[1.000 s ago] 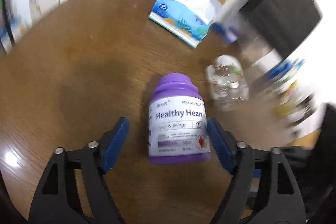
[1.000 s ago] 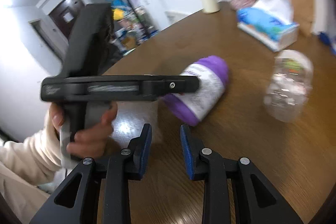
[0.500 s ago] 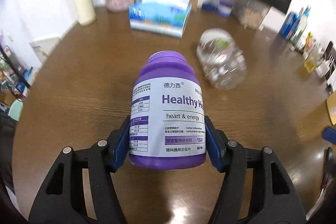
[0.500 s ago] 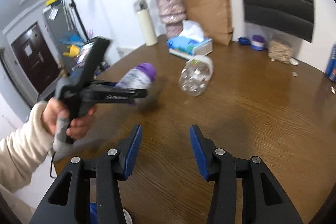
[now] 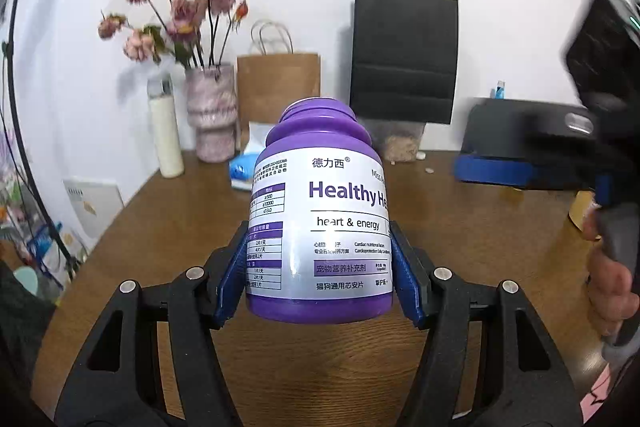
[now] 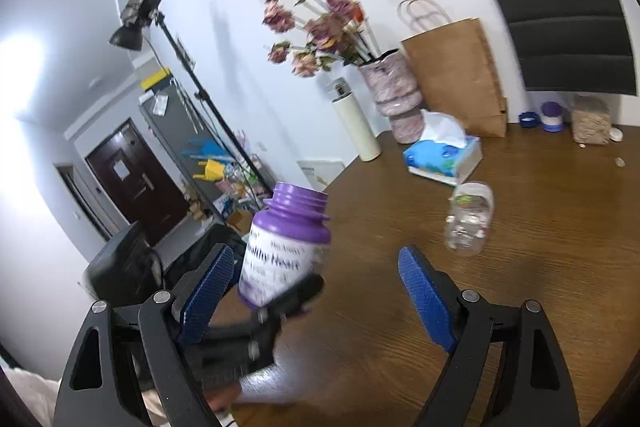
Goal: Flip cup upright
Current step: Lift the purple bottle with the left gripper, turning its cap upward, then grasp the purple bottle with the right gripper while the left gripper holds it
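A purple "Healthy Heart" bottle (image 5: 320, 227) with a white label stands upright and lidless, lifted off the wooden table (image 5: 160, 227). My left gripper (image 5: 318, 239) is shut on its lower body, one blue pad on each side. The right wrist view shows the same bottle (image 6: 284, 247) low and left of centre, held from below by the blurred left gripper (image 6: 280, 307). My right gripper (image 6: 316, 259) is open with nothing between its pads, just right of the bottle. A clear plastic cup (image 6: 470, 217) lies on its side further out on the table (image 6: 520, 267).
Along the back wall stand a vase of dried flowers (image 6: 394, 95), a white flask (image 6: 356, 119), a brown paper bag (image 6: 456, 75), a black bag (image 5: 404, 55) and a grain jar (image 6: 590, 121). A blue tissue box (image 6: 442, 157) lies beyond the cup. A hand (image 5: 608, 279) holds the right gripper.
My left gripper shut on the lying purple bottle, lifted it and turned it upright. My right gripper opened wider and rose beside it.
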{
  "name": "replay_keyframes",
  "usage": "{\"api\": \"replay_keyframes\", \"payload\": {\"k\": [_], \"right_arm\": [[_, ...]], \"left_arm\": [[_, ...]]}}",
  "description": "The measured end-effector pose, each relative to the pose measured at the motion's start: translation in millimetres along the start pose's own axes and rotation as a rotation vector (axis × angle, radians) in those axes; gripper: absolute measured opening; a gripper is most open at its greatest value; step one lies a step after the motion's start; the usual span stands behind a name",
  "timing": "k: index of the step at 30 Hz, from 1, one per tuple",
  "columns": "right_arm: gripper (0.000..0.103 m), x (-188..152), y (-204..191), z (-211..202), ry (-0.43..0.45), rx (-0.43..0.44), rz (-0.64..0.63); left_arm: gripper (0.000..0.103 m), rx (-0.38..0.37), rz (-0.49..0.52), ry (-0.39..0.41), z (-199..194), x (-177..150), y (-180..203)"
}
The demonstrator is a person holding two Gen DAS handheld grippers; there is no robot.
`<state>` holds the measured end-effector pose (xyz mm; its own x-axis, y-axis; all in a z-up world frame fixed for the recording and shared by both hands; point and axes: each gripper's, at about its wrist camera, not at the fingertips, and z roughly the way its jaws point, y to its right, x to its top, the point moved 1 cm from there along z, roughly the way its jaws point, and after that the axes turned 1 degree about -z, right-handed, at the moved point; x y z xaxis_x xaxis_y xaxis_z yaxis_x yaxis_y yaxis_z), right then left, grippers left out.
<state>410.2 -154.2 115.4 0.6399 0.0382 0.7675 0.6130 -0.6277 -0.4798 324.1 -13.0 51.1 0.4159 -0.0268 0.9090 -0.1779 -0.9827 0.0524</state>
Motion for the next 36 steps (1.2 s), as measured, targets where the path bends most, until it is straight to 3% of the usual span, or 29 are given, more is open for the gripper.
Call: {"api": "replay_keyframes", "payload": {"k": [5, 9, 12, 13, 14, 18, 20, 22, 25, 31, 36], "right_arm": [[0.089, 7.4, -20.6, 37.2, -0.047, -0.023, 0.027], [0.089, 5.3, -27.1, 56.5, -0.096, 0.083, 0.102], [0.087, -3.7, -31.2, 70.8, -0.138, 0.109, 0.150], [0.071, -5.9, -32.9, 72.5, -0.132, 0.107, 0.152], [0.068, -6.6, -34.7, 71.9, -0.121, 0.111, 0.148], [0.068, -8.9, -61.2, 68.1, -0.091, 0.029, 0.014], [0.068, -11.9, -76.6, 64.8, -0.062, -0.050, -0.084], [0.068, -19.3, -86.8, 57.1, -0.012, -0.141, -0.174], [0.068, -33.9, -87.0, 49.6, 0.007, -0.160, -0.183], [0.069, -65.3, -88.9, 31.9, 0.082, -0.186, -0.194], [0.069, -89.5, -82.8, 38.8, 0.103, -0.196, -0.238]], "left_arm": [[0.059, -0.042, 0.005, 0.075, -20.8, -5.1, -6.7], [0.059, -0.086, 0.014, 0.124, -34.7, -13.8, -15.9], [0.059, -0.082, 0.027, 0.138, -37.9, -17.4, -20.5], [0.059, -0.074, 0.029, 0.143, -38.4, -17.8, -22.4], [0.059, -0.086, 0.024, 0.132, -37.0, -17.7, -25.3], [0.060, -0.123, 0.003, 0.120, -38.0, -16.0, -32.0], [0.068, -0.214, 0.010, 0.064, -33.2, -14.2, -35.0], [0.068, -0.294, -0.030, 0.019, -25.9, -14.6, -44.1], [0.064, -0.423, -0.113, -0.047, -15.5, -21.1, -54.1], [0.064, -0.425, -0.057, -0.011, -22.5, -39.4, -42.5], [0.064, -0.415, -0.066, -0.067, -15.3, -56.0, -39.9]]}}
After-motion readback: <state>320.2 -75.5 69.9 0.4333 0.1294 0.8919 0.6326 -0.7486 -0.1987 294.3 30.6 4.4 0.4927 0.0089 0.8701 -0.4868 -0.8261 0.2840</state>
